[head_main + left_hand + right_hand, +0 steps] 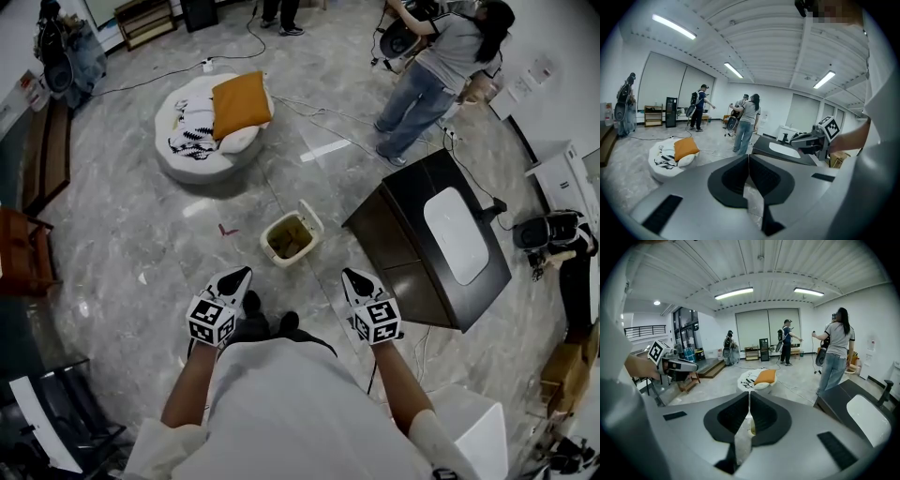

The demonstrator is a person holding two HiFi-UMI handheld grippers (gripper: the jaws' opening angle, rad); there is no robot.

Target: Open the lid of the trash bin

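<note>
The trash bin (292, 235) stands on the grey marble floor (141, 234) straight ahead of the person, a small cream tub seen from above, with a pale rim around a yellow-brown middle (whether that is a lid or the inside cannot be told from here). It sits between and beyond the two grippers, apart from both, and just left of a dark cabinet (412, 272) with a white oval basin (457, 234) set in its top. The left gripper (239, 277) is held low in front of the person's body, pointing forward toward the bin, its marker cube (211, 322) nearest the hand; in the left gripper view its two black jaws meet tip to tip with nothing between them. The right gripper (354, 278) is held level with it on the other side, marker cube (377, 321) facing up, and the right gripper view shows its jaws likewise pressed together and empty. Each gripper shows in the other's view, off to the side and well apart. The person's dark shoes (267, 324) show on the floor between the two grippers. Farther out, a round white cushion (192, 141) lies on the floor with an orange pillow (242, 101) on top, and cables (309, 117) trail across the floor past it. Beyond the cabinet a person in a grey top and jeans (431, 70) stands turned away, and a low wooden bench (47, 155) runs along the left wall
</note>
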